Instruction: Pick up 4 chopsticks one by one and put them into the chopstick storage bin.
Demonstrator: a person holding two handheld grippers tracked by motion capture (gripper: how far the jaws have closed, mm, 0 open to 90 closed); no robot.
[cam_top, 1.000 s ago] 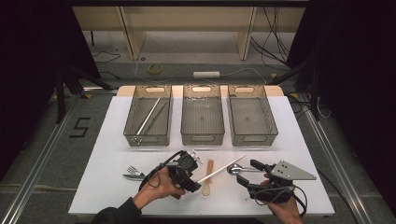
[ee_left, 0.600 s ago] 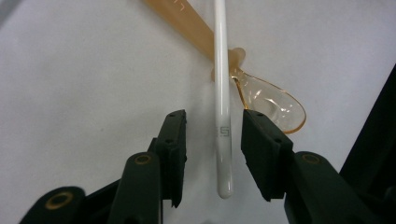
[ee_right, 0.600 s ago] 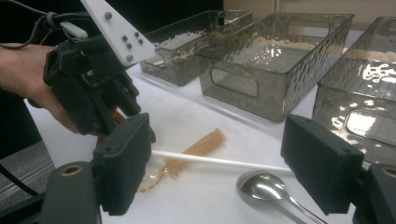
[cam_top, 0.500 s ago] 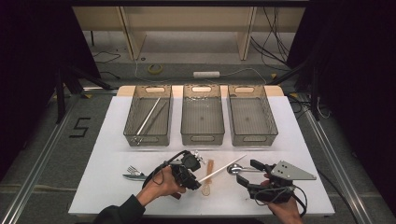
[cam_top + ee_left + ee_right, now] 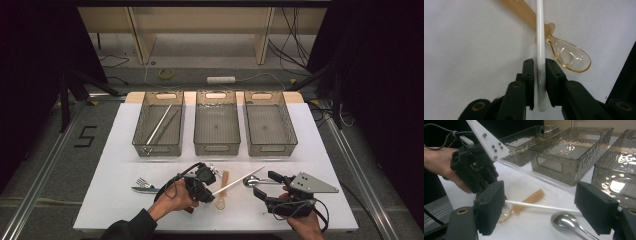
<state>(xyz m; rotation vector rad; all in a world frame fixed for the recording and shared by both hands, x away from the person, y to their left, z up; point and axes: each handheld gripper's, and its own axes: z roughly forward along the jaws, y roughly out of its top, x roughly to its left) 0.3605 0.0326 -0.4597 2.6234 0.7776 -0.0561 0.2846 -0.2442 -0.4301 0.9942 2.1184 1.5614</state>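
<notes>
A white chopstick (image 5: 239, 180) lies slanted on the white table (image 5: 110, 150), its near end between the pads of my left gripper (image 5: 212, 192). In the left gripper view the jaws have just been closing and now press on the chopstick (image 5: 540, 37) from both sides, so my left gripper (image 5: 539, 63) is shut on it. An amber plastic spoon (image 5: 570, 55) lies under and beside the chopstick. My right gripper (image 5: 267, 184) rests on the table to the right, open and holding nothing. Its wide jaws (image 5: 542, 207) frame the chopstick (image 5: 541, 206) and a metal spoon (image 5: 564, 218).
Three clear grey bins stand in a row at the back: the left bin (image 5: 159, 145) holds long chopsticks, the middle bin (image 5: 217, 146) and right bin (image 5: 270, 146) look empty. A metal fork (image 5: 142, 186) lies left of my left hand. The table's front edge is close to both hands.
The left gripper has edged right to the chopstick's near end and its jaws have closed onto it. The right gripper has stayed where it was.
</notes>
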